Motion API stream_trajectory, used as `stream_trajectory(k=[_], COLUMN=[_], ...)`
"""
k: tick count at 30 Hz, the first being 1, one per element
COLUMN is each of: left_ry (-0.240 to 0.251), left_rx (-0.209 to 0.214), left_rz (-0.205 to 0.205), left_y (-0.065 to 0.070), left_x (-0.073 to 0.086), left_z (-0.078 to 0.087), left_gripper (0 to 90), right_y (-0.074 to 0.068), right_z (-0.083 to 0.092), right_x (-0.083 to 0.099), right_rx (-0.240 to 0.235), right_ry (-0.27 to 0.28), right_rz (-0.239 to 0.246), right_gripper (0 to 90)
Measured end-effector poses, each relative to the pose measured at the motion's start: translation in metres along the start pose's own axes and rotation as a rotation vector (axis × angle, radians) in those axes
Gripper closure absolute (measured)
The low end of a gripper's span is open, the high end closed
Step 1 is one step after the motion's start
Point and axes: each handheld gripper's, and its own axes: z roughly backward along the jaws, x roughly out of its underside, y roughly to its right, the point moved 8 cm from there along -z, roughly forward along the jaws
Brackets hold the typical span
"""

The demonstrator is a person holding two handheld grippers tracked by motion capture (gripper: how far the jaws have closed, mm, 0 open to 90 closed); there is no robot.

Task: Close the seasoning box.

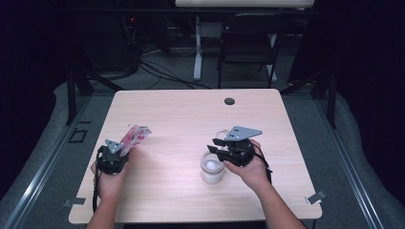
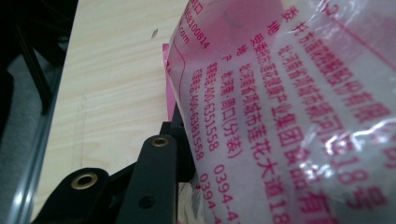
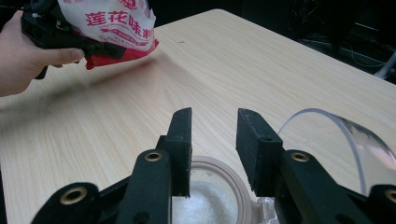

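Dark room, grey floor (image 1: pixel 167 76), folding chair (image 1: pixel 248 45) behind wooden table (image 1: pixel 191 114).

high: overhead, facing forward | gripper views: close, share table (image 1: pixel 191 119)

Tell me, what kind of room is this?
Probably a lab or recording room, not a kitchen: a bare wooden table ringed by dark curtains, with cables on the floor and a folding chair behind.
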Motion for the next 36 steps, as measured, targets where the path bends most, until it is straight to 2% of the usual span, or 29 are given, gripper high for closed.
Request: stream_trajectory(k=[3, 7, 12, 20, 26, 31, 33, 36], left_ry=[-0.008, -0.021, -0.039, -0.052, -0.052, -0.035, -0.026, -0.002], left_rx=[-0.003, -0.013, 0.0, 0.032, 0.038, 0.063, 0.098, 0.111], left_rz=[0.021, 0.03, 0.038, 0.088, 0.089, 0.107, 0.122, 0.111], left_y=[-0.005, -0.008, -0.009, -0.009, -0.009, -0.006, -0.003, 0.0], left_x=[0.003, 0.006, 0.01, 0.013, 0.014, 0.013, 0.012, 0.009], left_z=[-0.001, -0.003, -0.007, -0.011, -0.011, -0.008, -0.007, -0.003], left_gripper=[73.4, 73.2, 73.2, 72.8, 71.7, 65.5, 58.6, 53.7], right_y=[0.0, 0.0, 0.0, 0.0, -0.001, -0.001, -0.002, -0.002], right_z=[0.0, -0.001, -0.001, -0.001, -0.001, -0.001, -0.001, -0.002], right_x=[0.0, 0.0, 0.0, 0.0, 0.0, -0.001, -0.001, -0.001], right_rx=[0.001, 0.001, -0.002, -0.002, -0.004, -0.008, -0.01, -0.011], right_ry=[0.001, 0.001, -0.001, 0.001, 0.0, 0.003, 0.004, 0.001], right_rz=[-0.001, 0.002, 0.004, 0.002, 0.007, 0.004, 0.002, 0.003], right_gripper=[66.3, 66.2, 66.0, 66.0, 65.9, 65.7, 65.6, 65.5])
